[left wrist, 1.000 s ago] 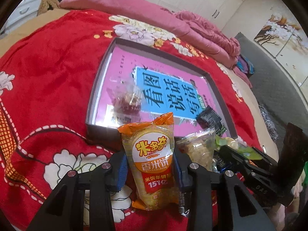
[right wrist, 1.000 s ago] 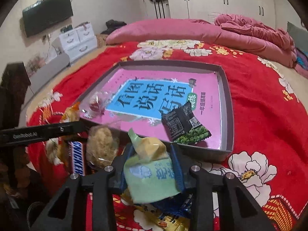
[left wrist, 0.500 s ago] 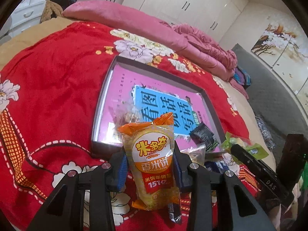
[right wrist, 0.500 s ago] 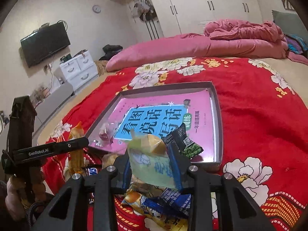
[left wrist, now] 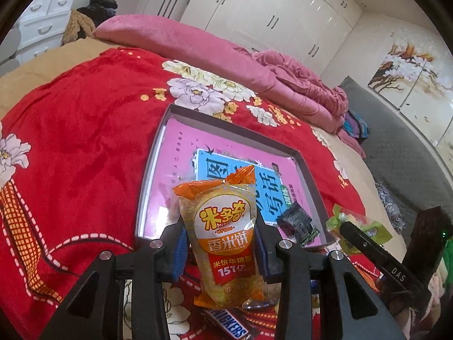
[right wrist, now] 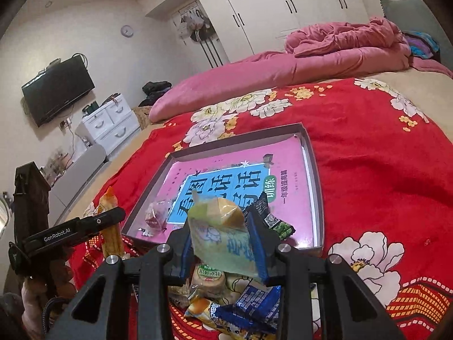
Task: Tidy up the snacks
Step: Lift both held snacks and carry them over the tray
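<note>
The left gripper (left wrist: 220, 250) pinches an orange-and-clear rice cracker packet (left wrist: 225, 243) reading "香米饼" and "151亿", above a brown Snickers bar (left wrist: 230, 325), near the shallow grey box (left wrist: 147, 170). The right gripper (right wrist: 223, 243) pinches a pale green snack packet (right wrist: 223, 240) over the box's near edge.

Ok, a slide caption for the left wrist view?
Left hand-held gripper holding an orange rice-cracker packet above the tray.

Both grippers now higher above red blanket (left wrist: 85, 141) than a second ago. Left gripper (left wrist: 220, 250) lifts orange rice-cracker pack (left wrist: 225, 240); right gripper (right wrist: 223, 250) lifts green snack pack (right wrist: 220, 240) clear of pile (right wrist: 235, 303). Tray (right wrist: 312, 170) looks farther off.
</note>
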